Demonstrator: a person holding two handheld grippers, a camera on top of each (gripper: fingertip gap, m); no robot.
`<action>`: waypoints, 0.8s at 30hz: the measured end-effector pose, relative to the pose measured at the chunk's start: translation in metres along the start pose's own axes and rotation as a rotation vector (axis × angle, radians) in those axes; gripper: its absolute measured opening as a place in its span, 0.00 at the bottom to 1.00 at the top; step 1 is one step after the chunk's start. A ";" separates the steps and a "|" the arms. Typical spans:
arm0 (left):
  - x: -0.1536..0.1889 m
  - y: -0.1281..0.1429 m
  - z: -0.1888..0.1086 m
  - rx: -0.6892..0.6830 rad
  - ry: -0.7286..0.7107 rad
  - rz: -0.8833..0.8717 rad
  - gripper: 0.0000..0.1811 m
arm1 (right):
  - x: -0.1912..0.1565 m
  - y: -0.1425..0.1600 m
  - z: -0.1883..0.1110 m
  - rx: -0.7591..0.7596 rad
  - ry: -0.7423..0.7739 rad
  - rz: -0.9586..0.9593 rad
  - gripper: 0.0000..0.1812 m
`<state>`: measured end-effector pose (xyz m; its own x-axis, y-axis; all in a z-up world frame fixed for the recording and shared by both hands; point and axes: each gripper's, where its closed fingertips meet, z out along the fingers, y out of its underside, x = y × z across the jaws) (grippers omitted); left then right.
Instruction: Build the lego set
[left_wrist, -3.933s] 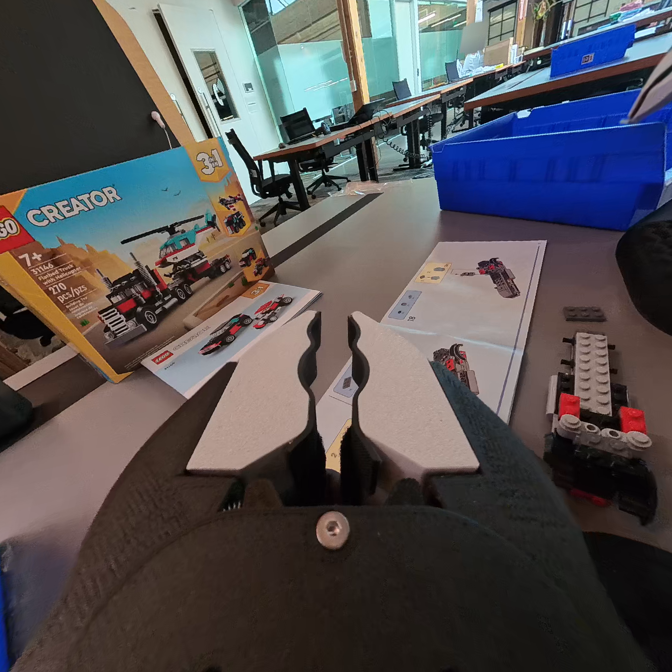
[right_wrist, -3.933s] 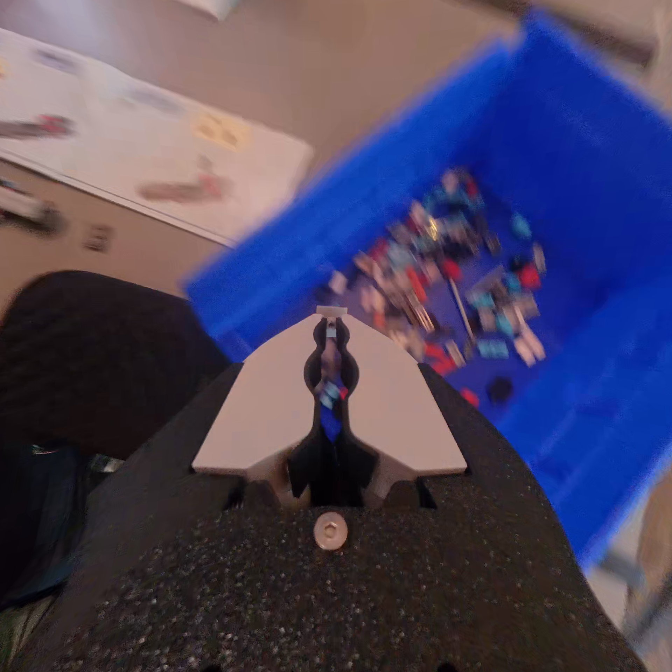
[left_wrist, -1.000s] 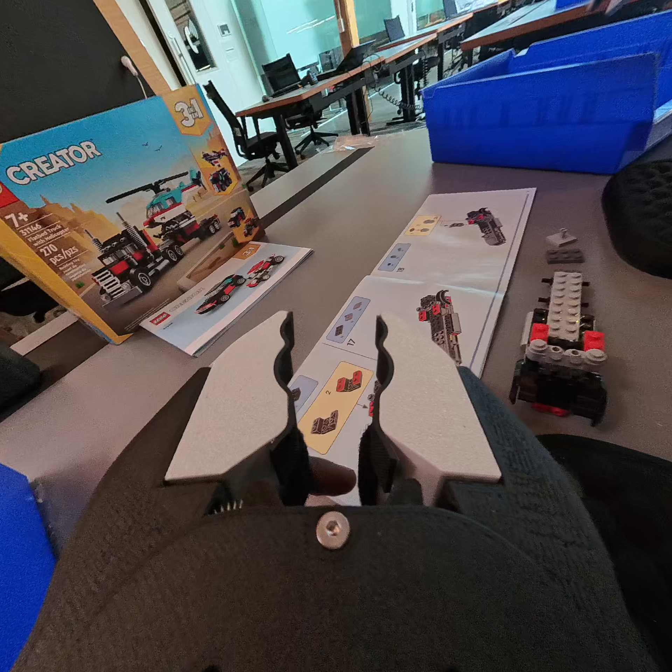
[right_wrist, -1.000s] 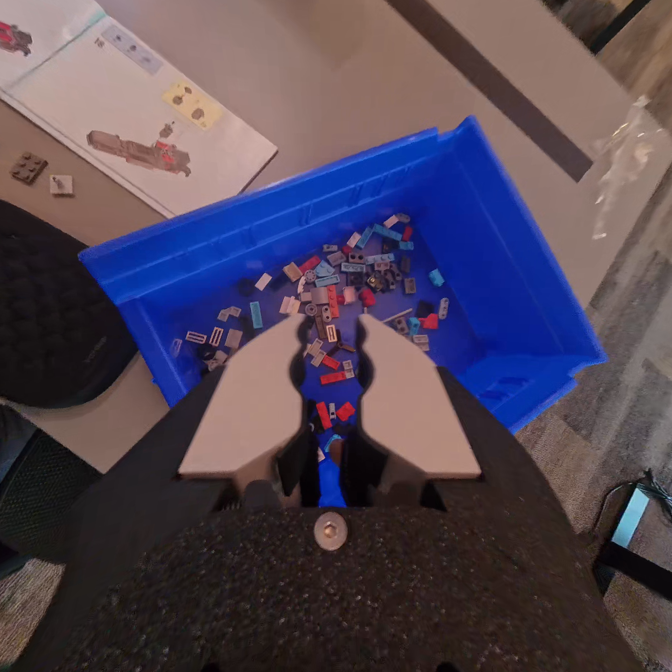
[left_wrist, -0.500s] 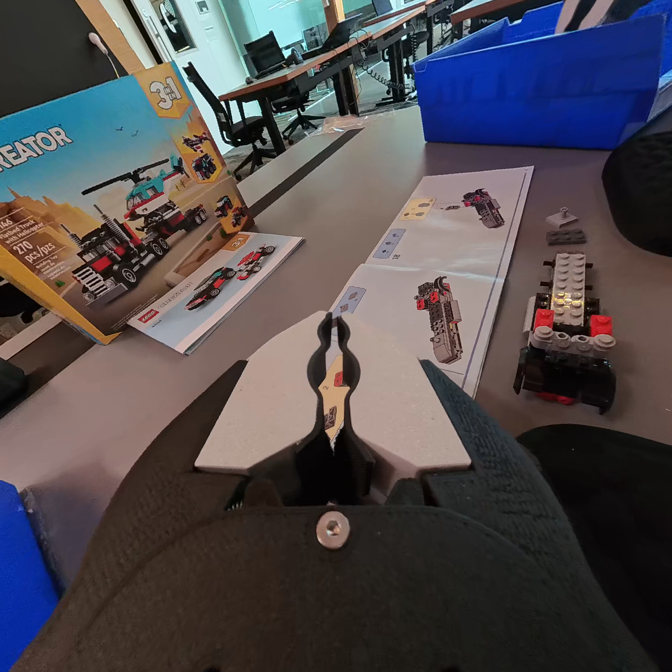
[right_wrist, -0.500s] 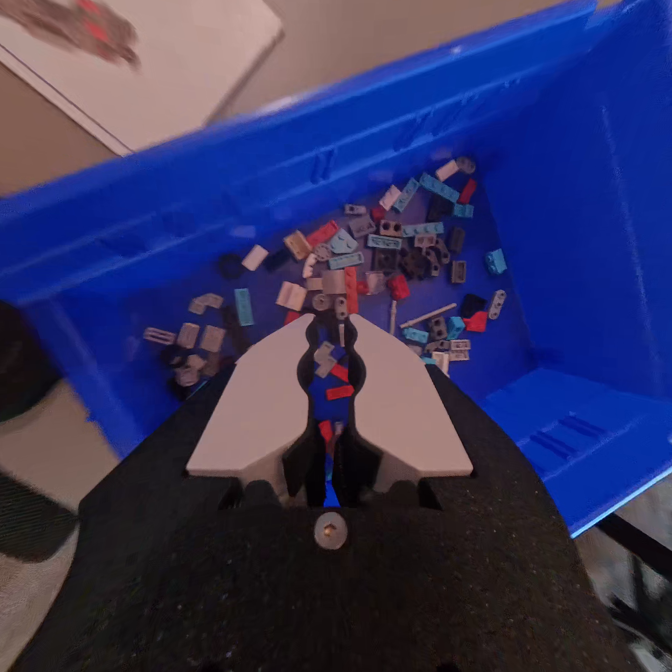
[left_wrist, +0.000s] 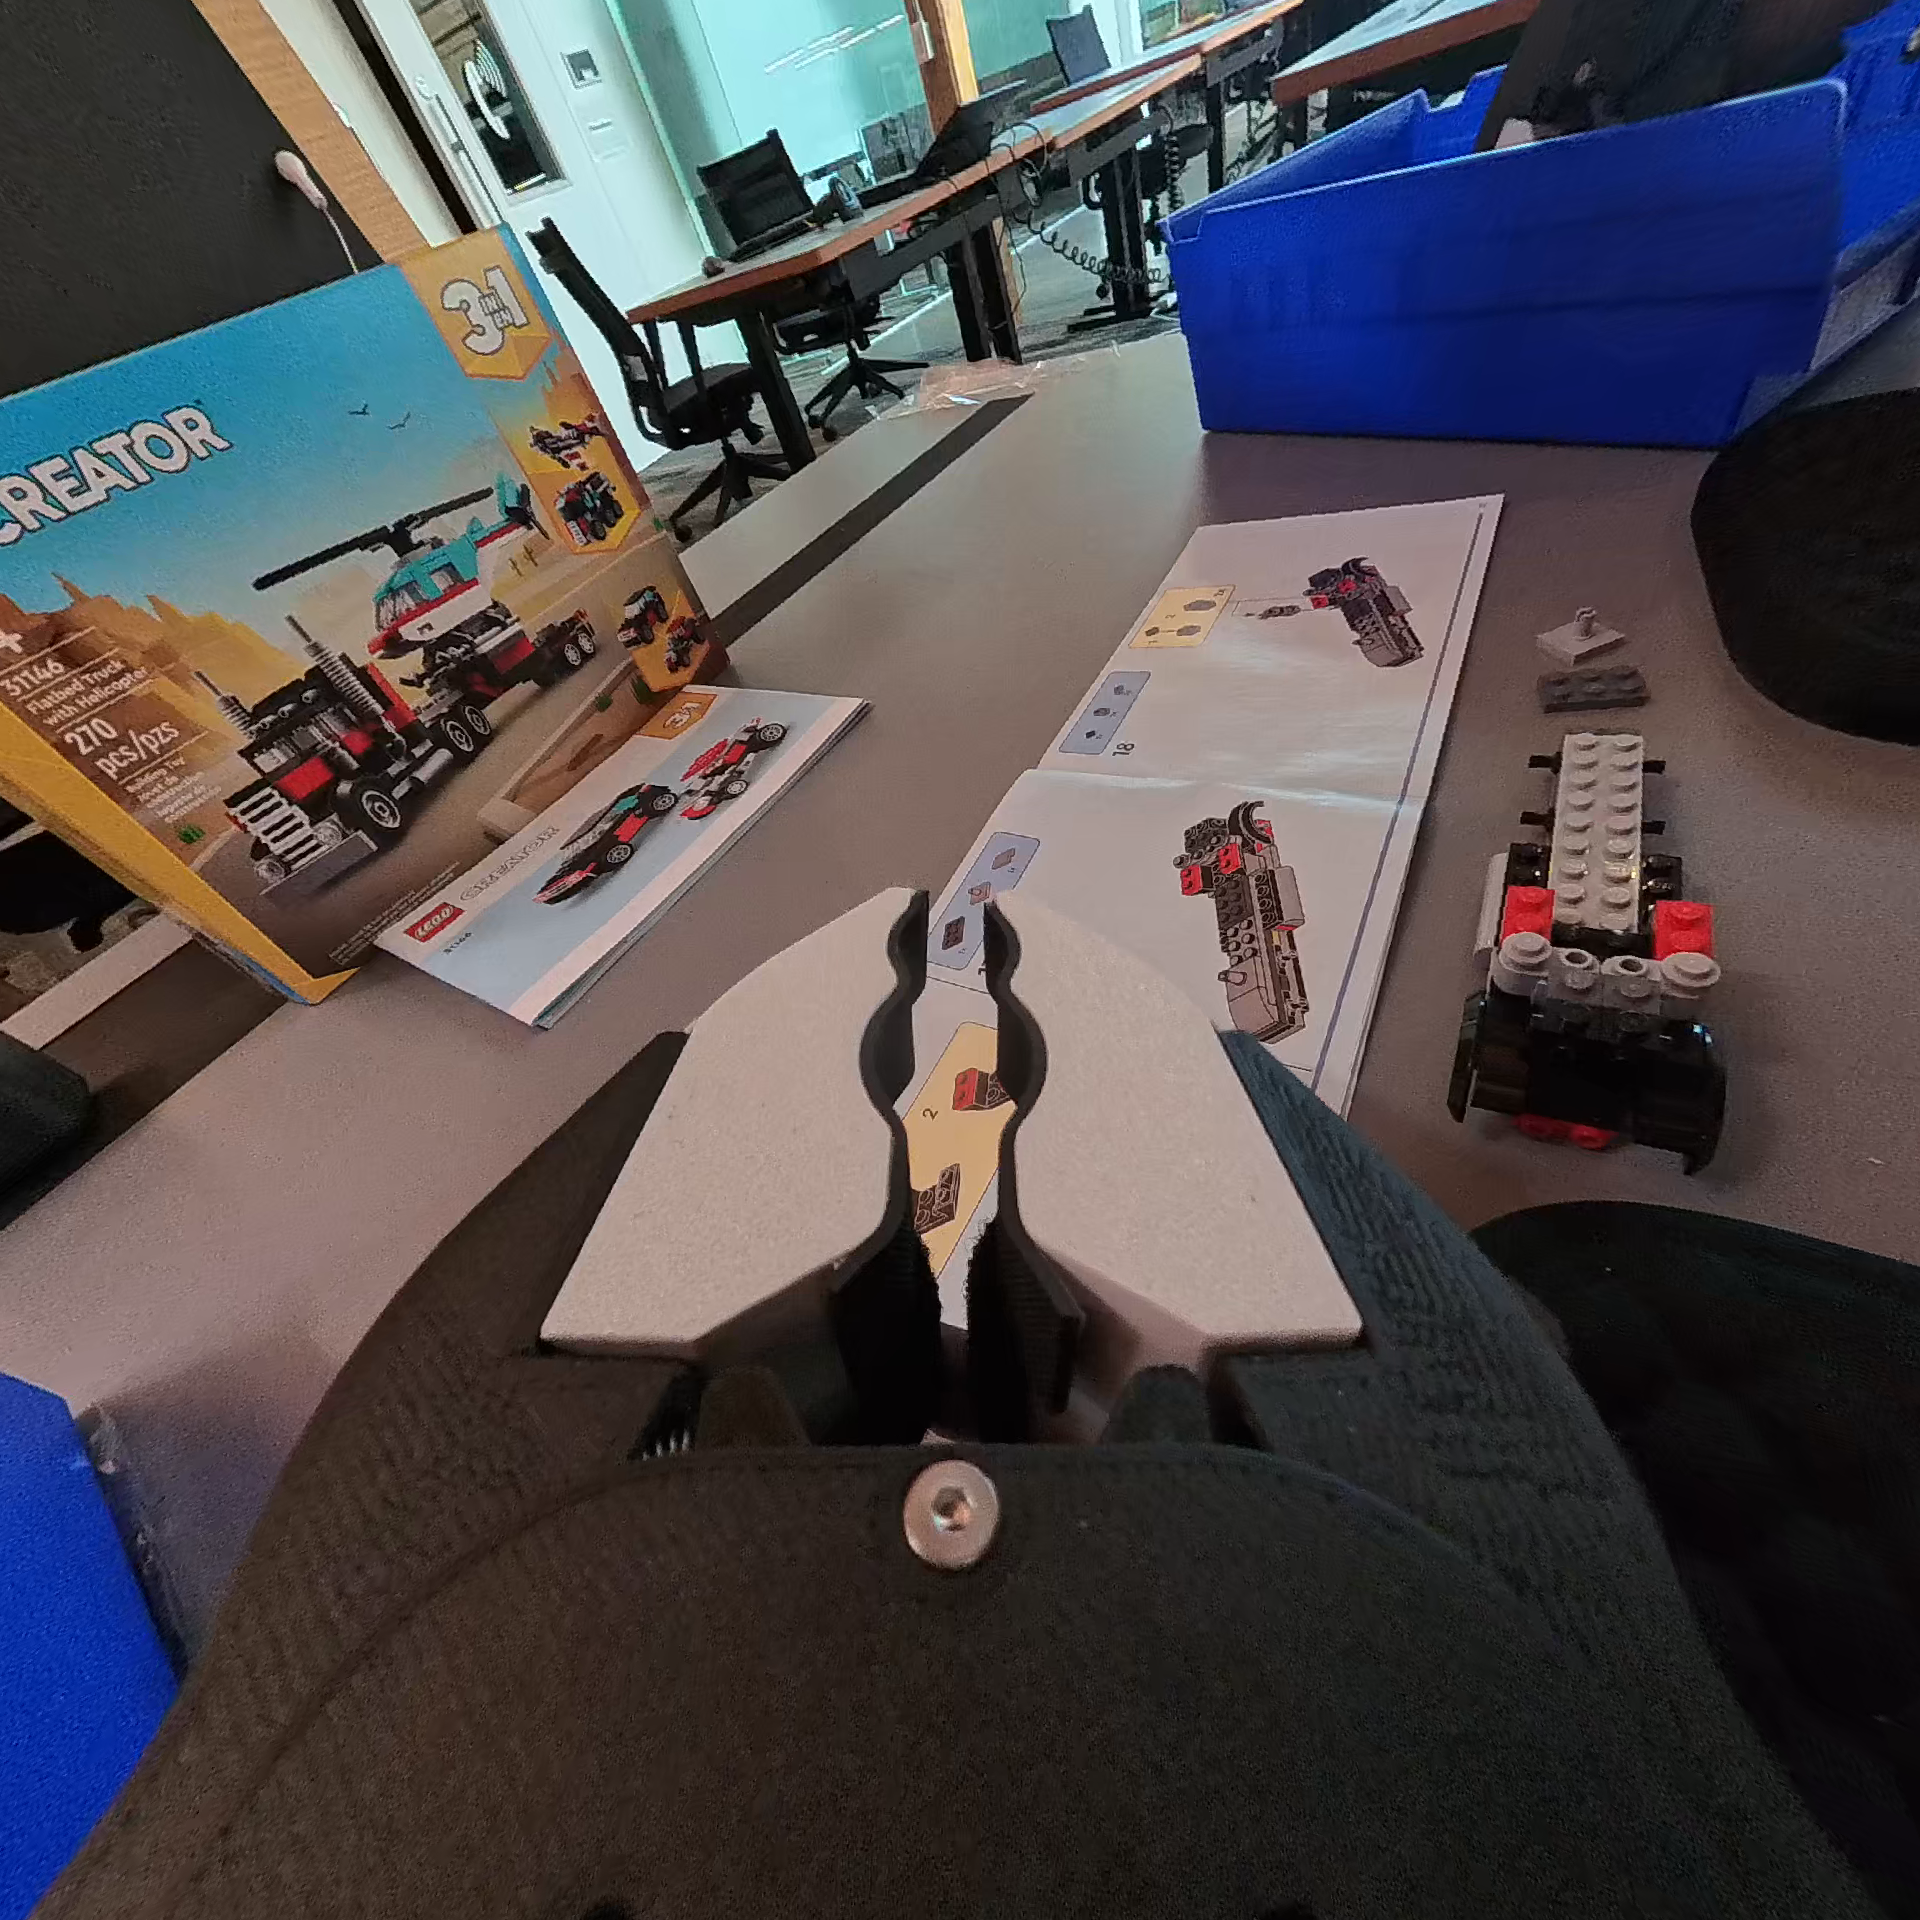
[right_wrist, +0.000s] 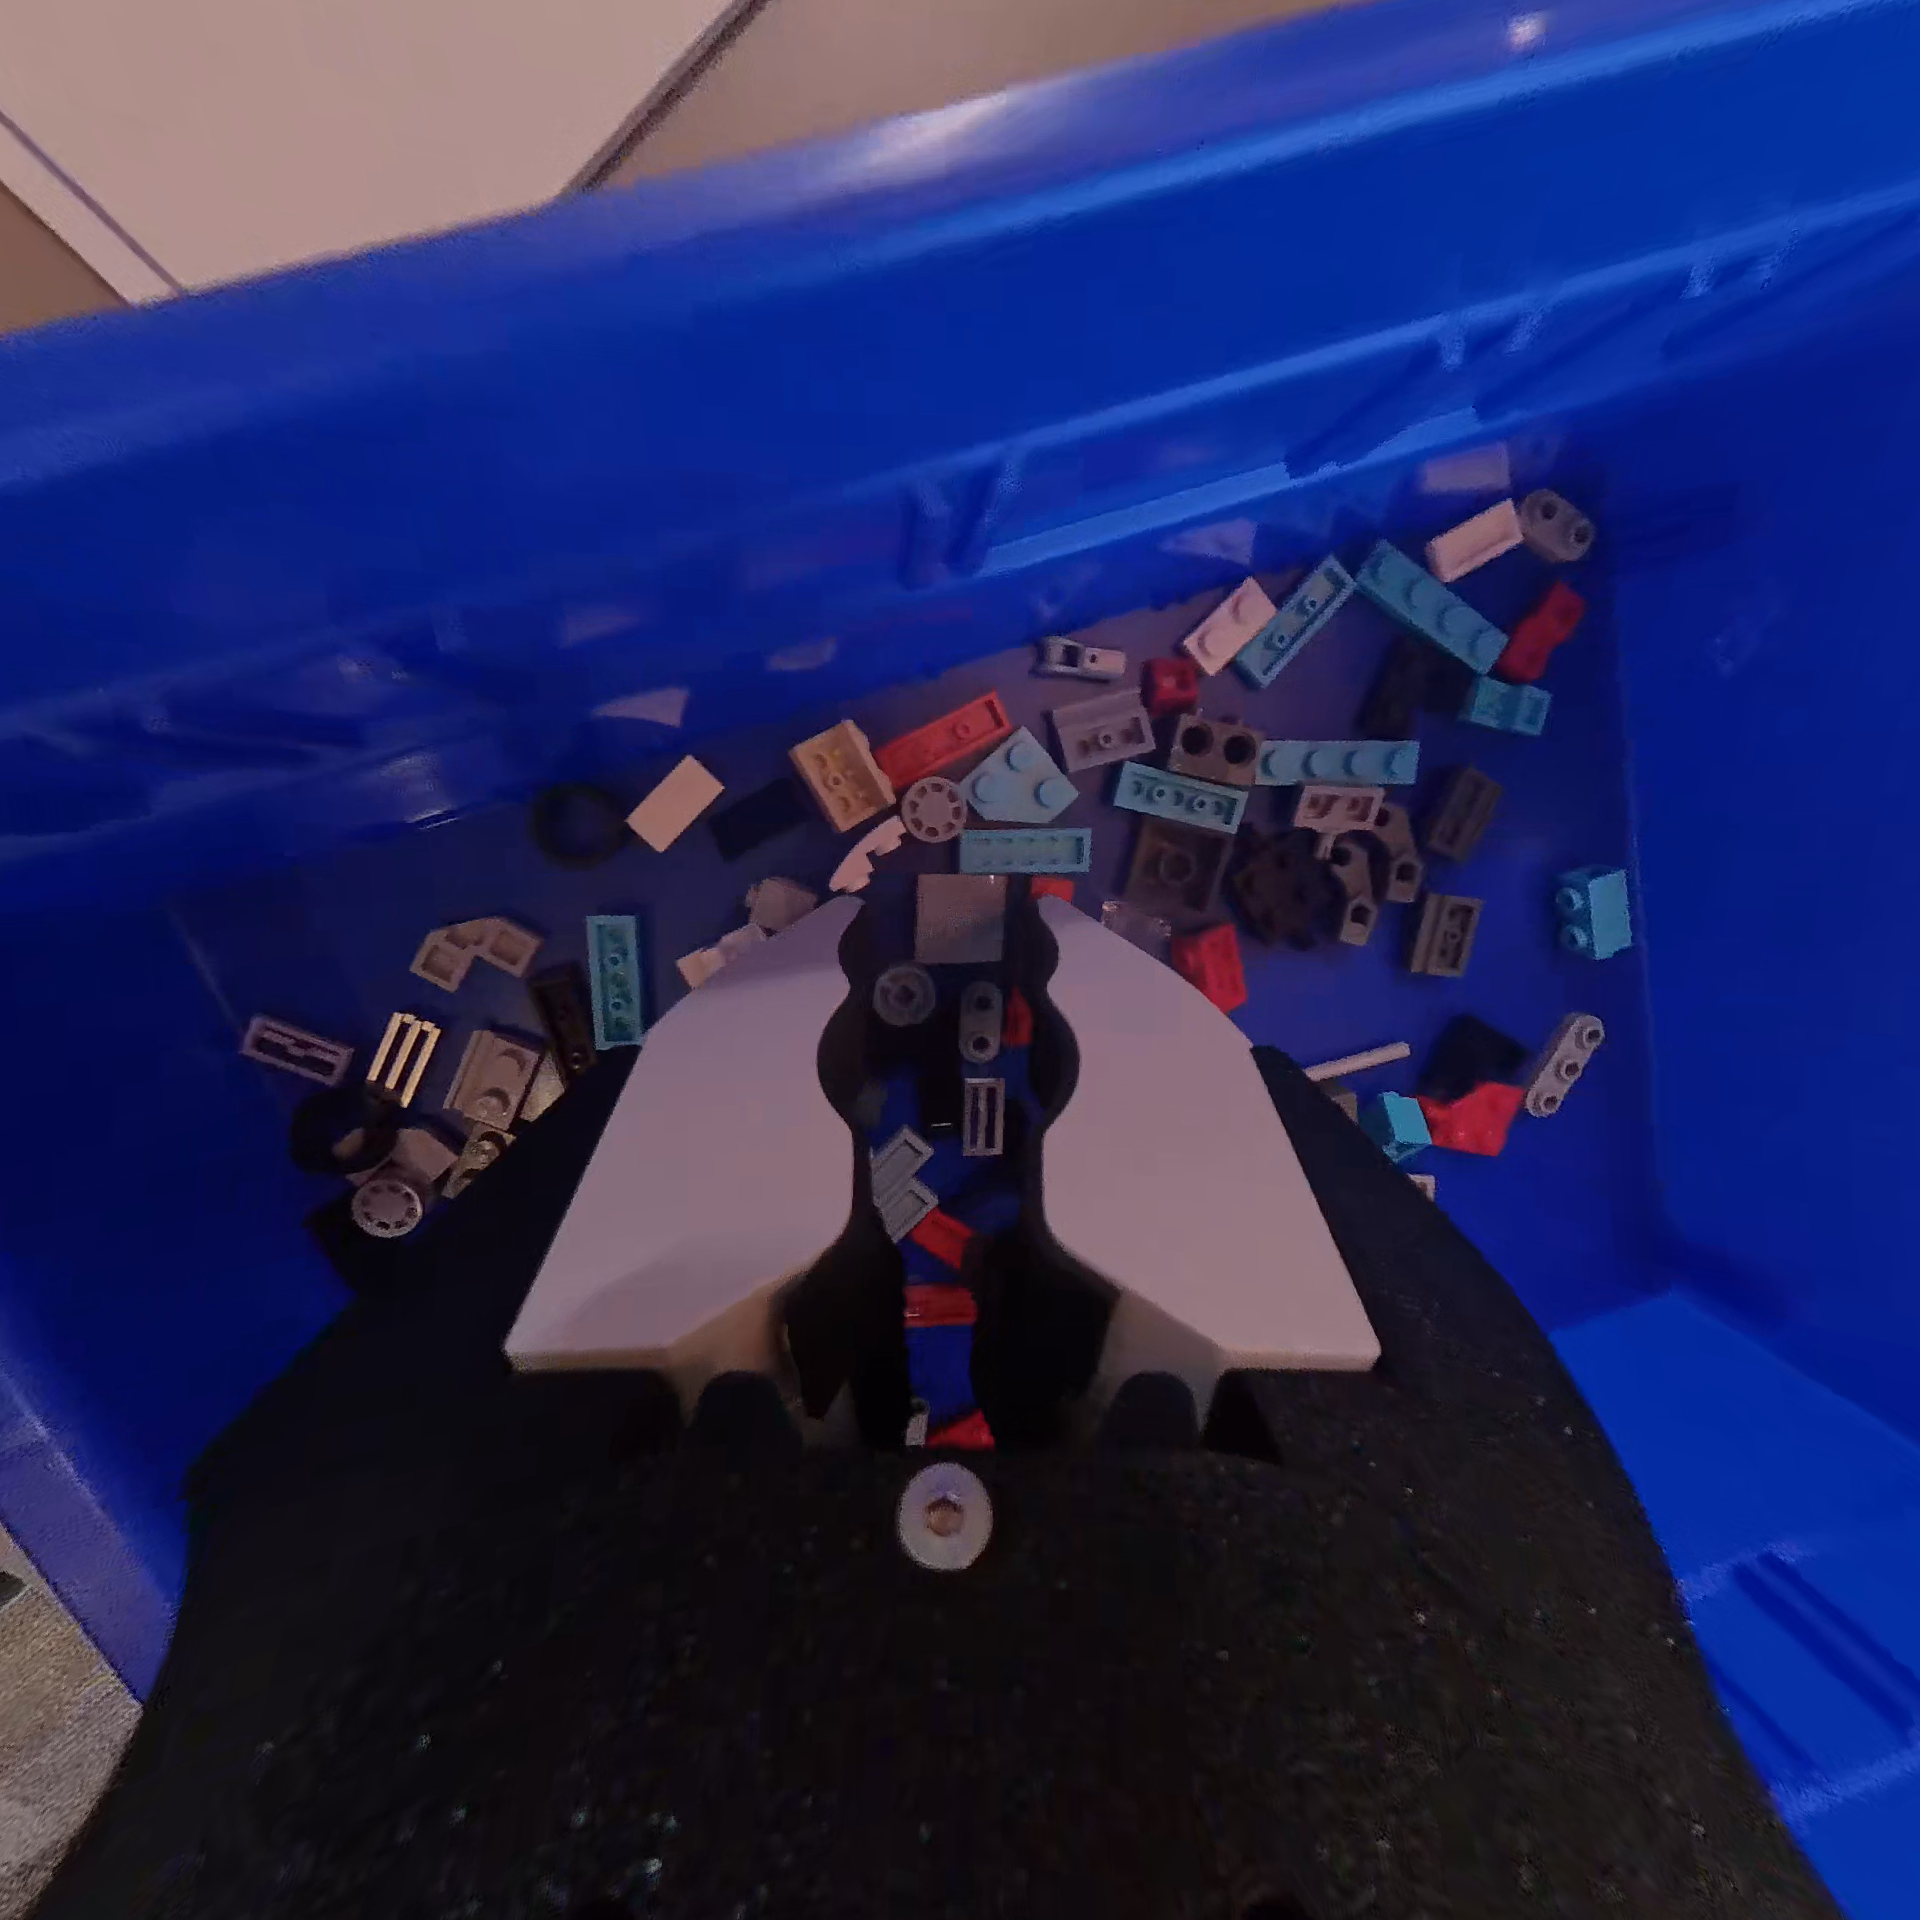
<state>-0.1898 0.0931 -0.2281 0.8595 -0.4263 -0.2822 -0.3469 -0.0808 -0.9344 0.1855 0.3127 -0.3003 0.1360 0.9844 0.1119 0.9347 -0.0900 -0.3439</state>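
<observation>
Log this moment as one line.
left tool: open, above booklet | right tool: open, over bricks in blue bin

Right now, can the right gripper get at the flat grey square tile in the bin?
Probably yes: the right gripper is open inside the blue bin, the grey tile lies between its fingertips, uncovered.

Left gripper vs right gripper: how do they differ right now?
Left gripper hangs low over the open instruction booklet on the table, narrow gap, holding nothing. Right gripper is down inside the blue bin, over loose bricks, with a wider gap and a grey tile between its tips. Both look open.
</observation>
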 end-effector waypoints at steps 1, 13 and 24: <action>0.000 0.000 0.000 -0.002 0.001 0.002 0.06 | 0.002 0.001 0.000 -0.004 0.000 0.011 0.15; 0.003 -0.002 0.000 0.010 0.011 0.004 0.07 | -0.004 0.001 -0.004 0.030 -0.061 0.071 0.09; 0.010 -0.014 0.000 0.056 0.030 0.015 0.07 | -0.081 -0.105 -0.139 0.810 -0.199 0.069 0.09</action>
<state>-0.1766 0.0895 -0.2181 0.8421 -0.4544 -0.2906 -0.3375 -0.0235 -0.9410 0.1222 0.2212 -0.1433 0.0529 0.9958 -0.0743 0.3906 -0.0891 -0.9162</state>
